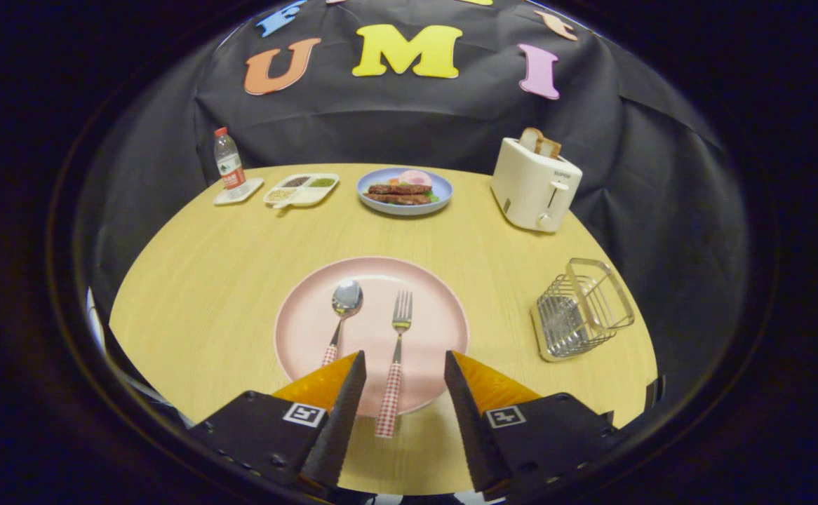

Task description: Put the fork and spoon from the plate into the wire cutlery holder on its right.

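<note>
Pink plate (297, 330) lies just ahead of the spread tool (405, 365), spoon (342, 308) and fork (396, 351) side by side on it, the fork's checked handle reaching between the fingers. Beyond to the right stands the wire cutlery holder (581, 308); the toaster (534, 186) behind it carries small lettering too tiny to read.

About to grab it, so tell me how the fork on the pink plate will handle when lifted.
The fork looks like rigid metal, so it probably won't flex. Its slim handle lies between the open claw fingers and may pivot if pinched off-centre. The handle overhangs the plate rim, so pressing down could tip it.
</note>
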Motion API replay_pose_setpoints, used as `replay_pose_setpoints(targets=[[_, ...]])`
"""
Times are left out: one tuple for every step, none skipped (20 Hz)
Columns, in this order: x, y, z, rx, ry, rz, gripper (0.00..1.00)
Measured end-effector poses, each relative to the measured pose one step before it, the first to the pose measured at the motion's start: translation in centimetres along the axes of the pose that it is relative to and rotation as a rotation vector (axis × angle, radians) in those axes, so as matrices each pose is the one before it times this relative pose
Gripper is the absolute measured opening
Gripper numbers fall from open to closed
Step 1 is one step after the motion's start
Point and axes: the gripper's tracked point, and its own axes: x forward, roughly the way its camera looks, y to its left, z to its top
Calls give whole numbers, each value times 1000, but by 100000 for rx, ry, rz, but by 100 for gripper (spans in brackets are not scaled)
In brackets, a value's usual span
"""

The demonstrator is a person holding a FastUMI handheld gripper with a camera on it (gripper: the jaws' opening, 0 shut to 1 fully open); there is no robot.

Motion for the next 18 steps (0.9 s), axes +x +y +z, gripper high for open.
replay_pose_setpoints(targets=[[549, 178, -316, -126, 1757, 67, 61], [587, -175, -292, -2, 1215, -969, 55], [429, 125, -150, 564, 1354, -255, 49], [589, -106, -342, 1037, 1660, -1529, 42], [332, 7, -453, 1603, 2524, -337, 36], [255, 251, -381, 1111, 2183, 669, 30], [193, -20, -393, 519, 1654, -672, 27], [197, 15, -247, -5, 732, -20, 27], [284, -335, 37, -519, -310, -1590, 22], [-337, 15, 83, -711, -271, -722, 17], [101, 136, 12, -737, -173, -2, 11], [-345, 55, -58, -579, 149, 309, 9], [-340, 83, 55, -1030, 657, 1327, 8], [-240, 6, -29, -936, 157, 1481, 8], [-610, -95, 246, -1296, -317, 473, 8], [-753, -225, 319, -2438, -416, 1032, 8], [-746, -7, 379, -2307, -1117, 1891, 8], [-798, -180, 370, -2176, -1070, 1277, 7]])
